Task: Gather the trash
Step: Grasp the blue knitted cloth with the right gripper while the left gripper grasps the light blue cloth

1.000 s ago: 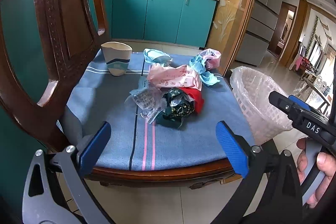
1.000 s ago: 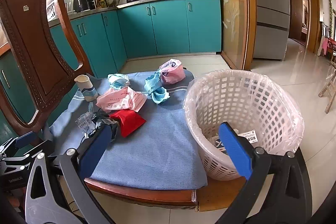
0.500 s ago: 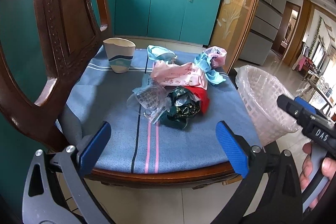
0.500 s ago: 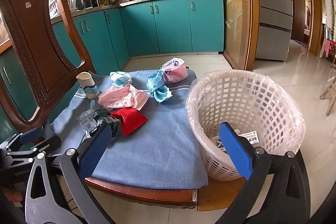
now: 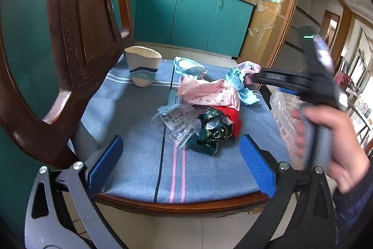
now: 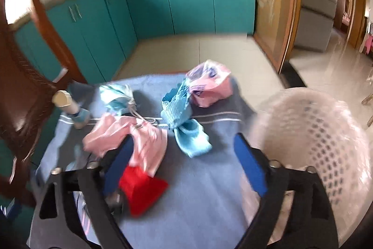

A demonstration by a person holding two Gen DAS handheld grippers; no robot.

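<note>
The right gripper [image 6: 184,160] is reaching over the trash [image 6: 181,118] on the cloth [image 6: 209,207]; its jaws have just been narrowing, nothing pinched yet. The basket [image 6: 326,132] is waiting beside the seat to take it. The left gripper [image 5: 179,162] is hovering wide, empty.

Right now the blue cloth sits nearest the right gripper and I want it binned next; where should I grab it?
Grip the blue cloth at its pinched waist, coming from above with a finger on each side. It flares wide at both ends and narrows mid-length, so the waist likely fits between the fingers. The right gripper, jaws just closing, holds nothing.
</note>
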